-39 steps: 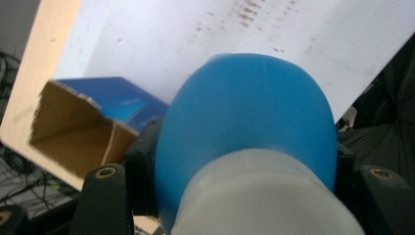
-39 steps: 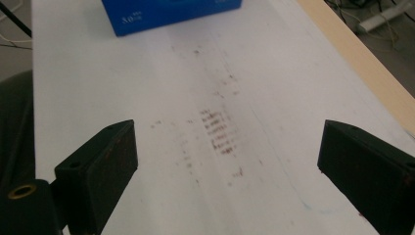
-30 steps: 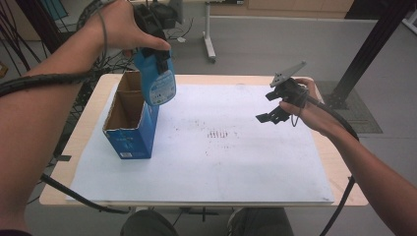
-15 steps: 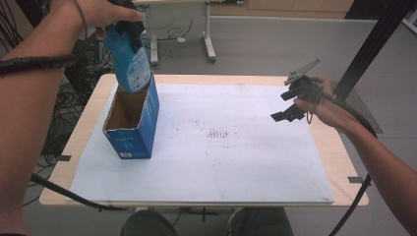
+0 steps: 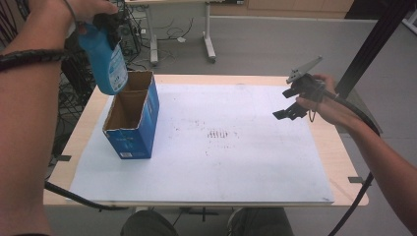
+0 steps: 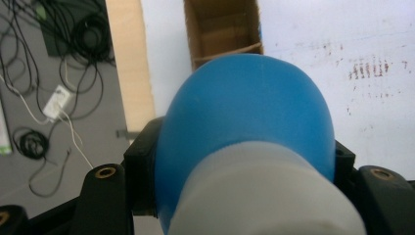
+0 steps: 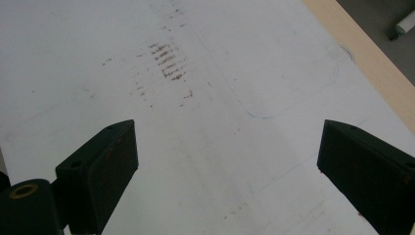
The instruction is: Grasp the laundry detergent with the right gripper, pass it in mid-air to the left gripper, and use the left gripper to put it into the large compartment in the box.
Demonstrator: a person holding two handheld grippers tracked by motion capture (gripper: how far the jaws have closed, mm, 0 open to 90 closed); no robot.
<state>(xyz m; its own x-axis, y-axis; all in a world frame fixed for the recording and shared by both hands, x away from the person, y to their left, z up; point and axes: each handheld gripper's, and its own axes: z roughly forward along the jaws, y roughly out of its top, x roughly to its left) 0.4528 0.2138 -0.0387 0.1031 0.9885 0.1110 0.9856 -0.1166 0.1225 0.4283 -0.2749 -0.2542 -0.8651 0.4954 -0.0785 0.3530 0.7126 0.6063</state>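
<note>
My left gripper (image 5: pixel 104 22) is shut on a blue bottle (image 5: pixel 104 59) and holds it in the air above the table's far left corner, tilted, just up and left of an open blue cardboard box (image 5: pixel 133 118). In the left gripper view the bottle (image 6: pixel 244 122) sits between the black fingers (image 6: pixel 142 161), with the box's open top (image 6: pixel 222 29) below it. The inside of the box looks bare. My right gripper (image 5: pixel 290 103) hovers over the right side of the white sheet (image 5: pixel 236 162); its jaws stand wide apart with nothing between them (image 7: pixel 225 161).
The sheet covers most of a wooden table (image 5: pixel 339 162) and bears brown smudges (image 7: pixel 166 61) near its middle. Cables (image 6: pixel 58 88) lie on the floor to the left. A black post (image 5: pixel 373 44) rises at the far right, and another table's legs (image 5: pixel 209 39) stand behind.
My left hand has lifted the blue bottle up and away to the left, off the box's opening. The right gripper has drifted slightly to the right, jaws unchanged.
</note>
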